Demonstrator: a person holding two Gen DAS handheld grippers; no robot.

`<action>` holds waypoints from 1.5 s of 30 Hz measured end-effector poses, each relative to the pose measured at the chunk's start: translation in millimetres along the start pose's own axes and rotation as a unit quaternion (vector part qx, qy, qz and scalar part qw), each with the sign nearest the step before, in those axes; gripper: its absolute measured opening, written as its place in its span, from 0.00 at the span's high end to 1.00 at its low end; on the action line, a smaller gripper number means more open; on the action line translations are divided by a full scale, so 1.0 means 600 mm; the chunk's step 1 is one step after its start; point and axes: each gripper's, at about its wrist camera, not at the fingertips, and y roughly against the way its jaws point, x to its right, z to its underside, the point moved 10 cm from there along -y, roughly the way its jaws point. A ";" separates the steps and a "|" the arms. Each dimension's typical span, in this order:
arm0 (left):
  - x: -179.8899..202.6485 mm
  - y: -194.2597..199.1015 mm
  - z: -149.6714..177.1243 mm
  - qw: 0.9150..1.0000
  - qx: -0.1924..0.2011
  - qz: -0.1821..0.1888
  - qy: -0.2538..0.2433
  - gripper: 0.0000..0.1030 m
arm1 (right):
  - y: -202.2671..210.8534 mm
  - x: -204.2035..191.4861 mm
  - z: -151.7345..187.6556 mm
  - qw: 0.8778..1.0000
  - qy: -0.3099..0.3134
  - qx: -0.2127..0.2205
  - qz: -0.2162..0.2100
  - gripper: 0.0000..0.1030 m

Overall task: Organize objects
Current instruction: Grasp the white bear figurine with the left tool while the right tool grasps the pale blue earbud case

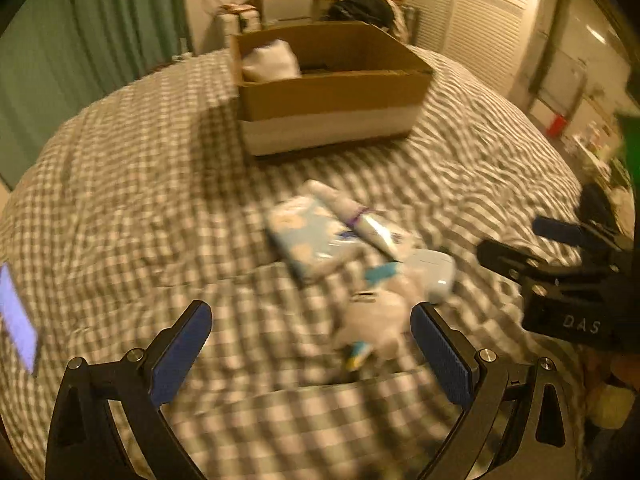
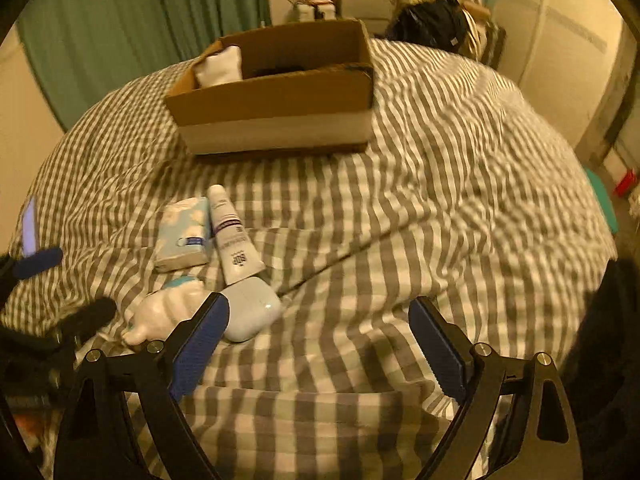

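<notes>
Small items lie together on a grey checked bedcover (image 1: 120, 200): a blue flowered tissue pack (image 1: 308, 236), a white tube (image 1: 360, 216), a white earbud case (image 1: 434, 276) and a white plush toy (image 1: 376, 324). My left gripper (image 1: 314, 344) is open just above the bedcover, and the toy lies between its blue pads, nearer the right one. My right gripper (image 2: 320, 340) is open over bare cover. The earbud case (image 2: 252, 312) and the toy (image 2: 160, 312) lie by its left finger. The tissue pack (image 2: 184, 236) and tube (image 2: 232, 236) lie beyond. Each gripper appears in the other's view.
An open cardboard box (image 1: 332, 92) stands farther back on the bed, with a white bundle (image 1: 270, 60) in its left corner. A lit phone (image 1: 16, 320) lies at the left edge. Green curtains, cluttered shelves and a dark bag stand behind the bed.
</notes>
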 end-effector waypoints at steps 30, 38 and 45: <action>-0.104 -0.047 -0.016 0.999 -0.025 -0.012 0.028 0.49 | -0.090 -0.090 0.006 0.991 0.111 -0.078 -0.021 0.17; -0.095 -0.026 -0.020 1.000 -0.011 -0.018 0.022 0.49 | -0.096 -0.098 0.022 0.987 0.125 -0.094 -0.027 0.45; -0.088 0.026 -0.031 0.999 0.019 -0.029 0.015 0.49 | -0.019 -0.091 0.008 0.993 0.114 -0.034 -0.022 0.46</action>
